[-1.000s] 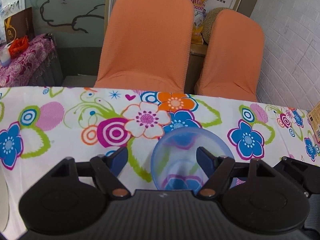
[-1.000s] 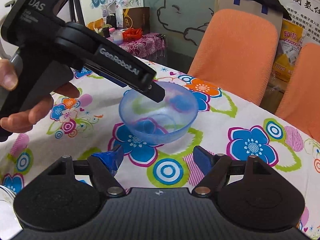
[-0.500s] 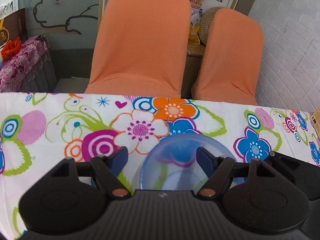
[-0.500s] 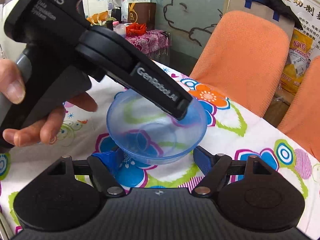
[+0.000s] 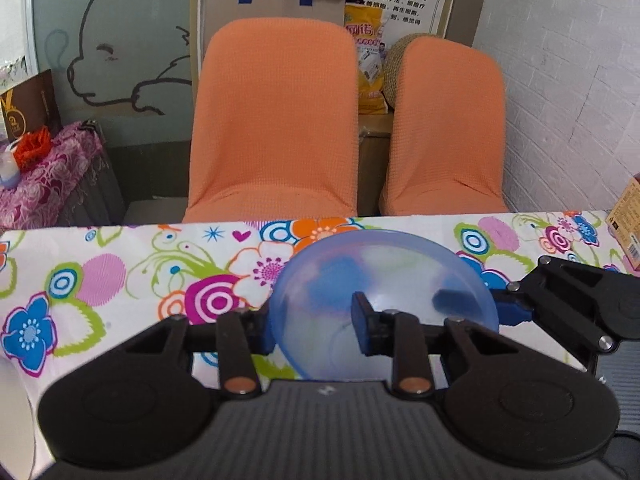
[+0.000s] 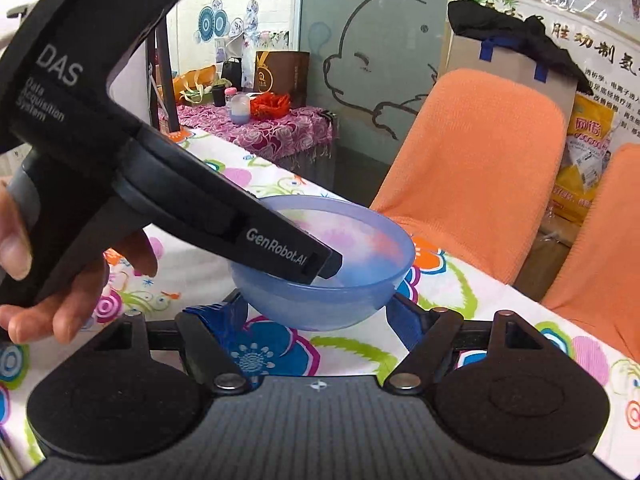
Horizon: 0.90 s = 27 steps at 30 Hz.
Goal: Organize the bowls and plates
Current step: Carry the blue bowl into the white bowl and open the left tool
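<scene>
Now left gripper (image 5: 314, 330) fingers pinch blue bowl (image 5: 384, 280) wall; right gripper (image 6: 316, 320) fingers part-open, tips hidden beneath bowl.

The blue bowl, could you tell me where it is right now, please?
The blue bowl sits low in the middle of both wrist views, over the flowered tablecloth in front of the orange chairs, its near rim pinched by the left gripper.
</scene>
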Motion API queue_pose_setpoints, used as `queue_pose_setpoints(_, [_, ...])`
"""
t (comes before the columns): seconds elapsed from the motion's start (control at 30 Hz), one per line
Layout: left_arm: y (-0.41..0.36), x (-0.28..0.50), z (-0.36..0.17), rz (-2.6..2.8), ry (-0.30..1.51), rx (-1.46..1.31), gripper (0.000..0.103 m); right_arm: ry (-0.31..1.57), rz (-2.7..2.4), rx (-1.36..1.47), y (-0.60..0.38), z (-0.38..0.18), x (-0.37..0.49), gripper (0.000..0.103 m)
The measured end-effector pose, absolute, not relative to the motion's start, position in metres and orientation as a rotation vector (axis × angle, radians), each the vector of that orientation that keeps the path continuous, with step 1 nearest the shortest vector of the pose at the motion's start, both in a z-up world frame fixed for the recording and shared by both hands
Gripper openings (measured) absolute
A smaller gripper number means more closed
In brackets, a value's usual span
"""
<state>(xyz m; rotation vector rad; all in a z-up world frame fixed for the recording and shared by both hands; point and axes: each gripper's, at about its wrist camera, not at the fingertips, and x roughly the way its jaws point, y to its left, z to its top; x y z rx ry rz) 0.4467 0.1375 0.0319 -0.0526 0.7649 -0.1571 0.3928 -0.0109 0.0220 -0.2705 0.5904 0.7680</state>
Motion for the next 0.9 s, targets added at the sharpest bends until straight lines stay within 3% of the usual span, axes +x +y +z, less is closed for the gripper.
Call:
queue_pose_setpoints(0.27, [0.078, 0.335, 0.074, -0.268, 0.734, -0.044, 0.030, 0.547, 0.747, -0.255, -0.056, 0.071, 0.311, 0.063])
queue_pose_setpoints(0.53, [-0.012, 0.227, 0.056, -0.441, 0.743, 0.025, 0.034, 0.597, 0.646, -0.264, -0.126, 0.076, 0.192, 0.063])
queue_pose_setpoints(0.87, [-0.058, 0.200, 0.023, -0.414, 0.776, 0.125, 0.037, 0.636, 0.568, -0.201, -0.166, 0.041, 0.152, 0.063])
queue_pose_setpoints(0.9, [-0.059, 0.200, 0.019, -0.400, 0.776, 0.141, 0.044, 0.639, 0.568, -0.200, -0.167, 0.038, 0.154, 0.063])
